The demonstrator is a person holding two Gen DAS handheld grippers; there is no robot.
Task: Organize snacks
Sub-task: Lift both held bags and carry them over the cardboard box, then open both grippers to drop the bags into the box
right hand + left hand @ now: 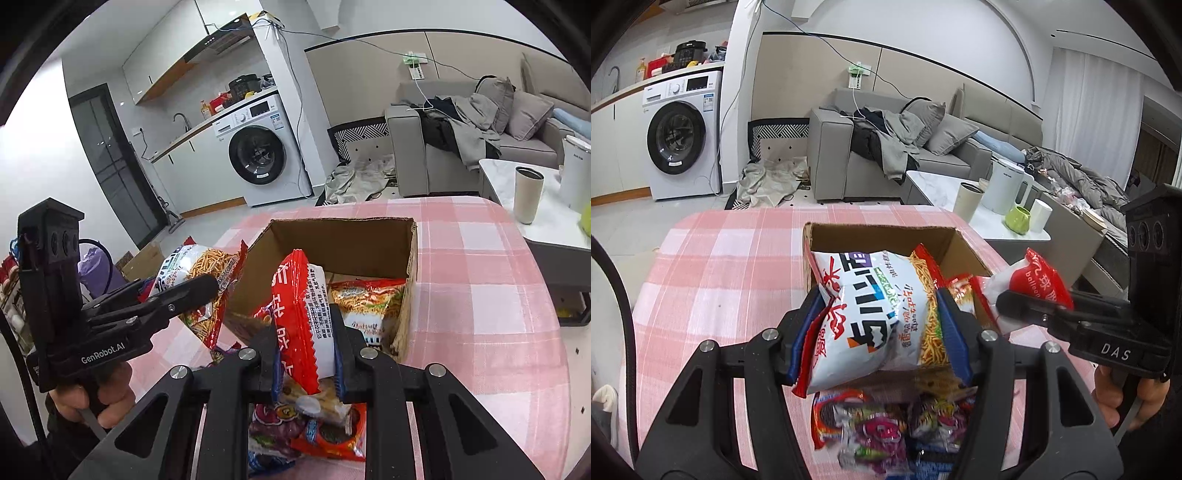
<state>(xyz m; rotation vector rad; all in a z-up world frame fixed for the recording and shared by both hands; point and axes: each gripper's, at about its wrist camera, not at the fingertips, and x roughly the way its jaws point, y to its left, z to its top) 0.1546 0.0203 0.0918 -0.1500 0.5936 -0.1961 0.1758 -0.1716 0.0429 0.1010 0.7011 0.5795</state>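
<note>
Pink-and-white checked cotton tablecloth [731,266], broad squares crossed by thin pale lines. Open brown corrugated cardboard box [343,240], plain inside. White crinkly snack bag [871,314] with red lettering, purple and green blocks, and a photo panel of orange-yellow fried sticks. Red-and-white plastic snack packet [299,317] with white characters on the red and small dark print on the white. Black plastic left gripper [882,332] with blue pads. Black right gripper [306,350], also blue-padded. Loose multicoloured wrapped sweets [879,432]: red, magenta, green, blue. Lime-green ceramic mug [1017,219]. White washing machine [683,136], black door ring. Grey fabric sofa [886,147].

Free room in box's [373,236] far half
</note>
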